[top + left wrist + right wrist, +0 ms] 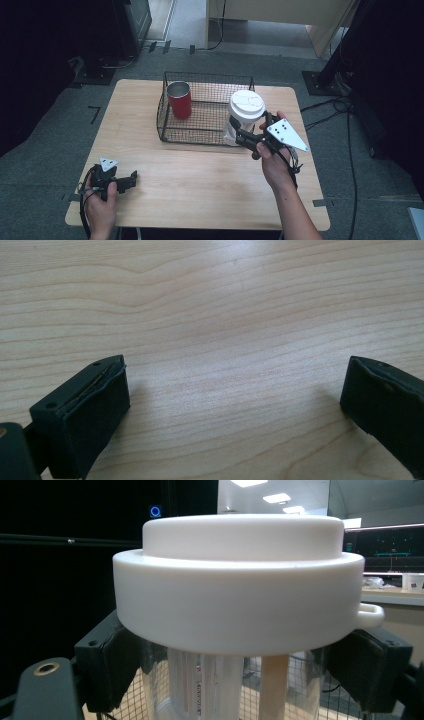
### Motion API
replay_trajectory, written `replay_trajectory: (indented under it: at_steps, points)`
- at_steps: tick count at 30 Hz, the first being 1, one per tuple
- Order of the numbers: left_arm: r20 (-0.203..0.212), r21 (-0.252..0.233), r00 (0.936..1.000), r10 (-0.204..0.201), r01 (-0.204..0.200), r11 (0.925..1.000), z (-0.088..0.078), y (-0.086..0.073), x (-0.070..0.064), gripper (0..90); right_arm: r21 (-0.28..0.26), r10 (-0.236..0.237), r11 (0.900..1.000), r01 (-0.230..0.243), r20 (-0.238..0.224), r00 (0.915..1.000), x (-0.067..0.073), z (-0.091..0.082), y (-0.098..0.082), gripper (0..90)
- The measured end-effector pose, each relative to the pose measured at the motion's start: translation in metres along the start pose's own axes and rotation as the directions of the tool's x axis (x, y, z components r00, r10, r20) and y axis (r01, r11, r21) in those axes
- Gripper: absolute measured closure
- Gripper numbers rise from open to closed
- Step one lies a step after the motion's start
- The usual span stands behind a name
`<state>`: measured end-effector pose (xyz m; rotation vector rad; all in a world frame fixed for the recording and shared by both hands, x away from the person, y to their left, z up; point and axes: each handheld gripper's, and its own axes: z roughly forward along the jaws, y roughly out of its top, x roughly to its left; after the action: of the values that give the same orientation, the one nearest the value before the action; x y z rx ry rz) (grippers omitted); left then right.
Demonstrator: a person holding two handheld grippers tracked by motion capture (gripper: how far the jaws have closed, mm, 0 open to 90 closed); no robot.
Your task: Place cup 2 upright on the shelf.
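Light wooden table (200,175) on grey carpet, dark room beyond. Right gripper (244,134) pinches a clear cup (235,127) just under its white lid (246,105), held at the near right corner of the wire basket (205,131); a red cup (179,99) stands inside, far left. Cup's base hidden by the mesh; contents blurred. Left gripper (235,400) rests near the table's near left edge, jaws spread over bare wood.
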<state>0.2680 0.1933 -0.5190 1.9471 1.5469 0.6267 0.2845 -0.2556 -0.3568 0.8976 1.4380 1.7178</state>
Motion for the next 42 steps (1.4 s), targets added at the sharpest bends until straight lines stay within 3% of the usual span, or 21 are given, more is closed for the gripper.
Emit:
replay_trajectory:
  at_steps: [22, 42]
  points:
    - [0.0, 0.0, 1.0, 0.0, 0.0, 1.0, 0.0, 0.0, 0.0, 0.0, -0.046, 0.008, 0.999, -0.007, 0.029, 0.9995, -0.002, 0.049, 0.013, 15.4]
    - [0.0, -0.001, 1.0, 0.0, 0.0, 1.0, 0.0, 0.0, 0.0, 0.0, -0.038, 0.022, 0.999, -0.018, 0.092, 0.9955, -0.015, 0.091, 0.0, 15.4]
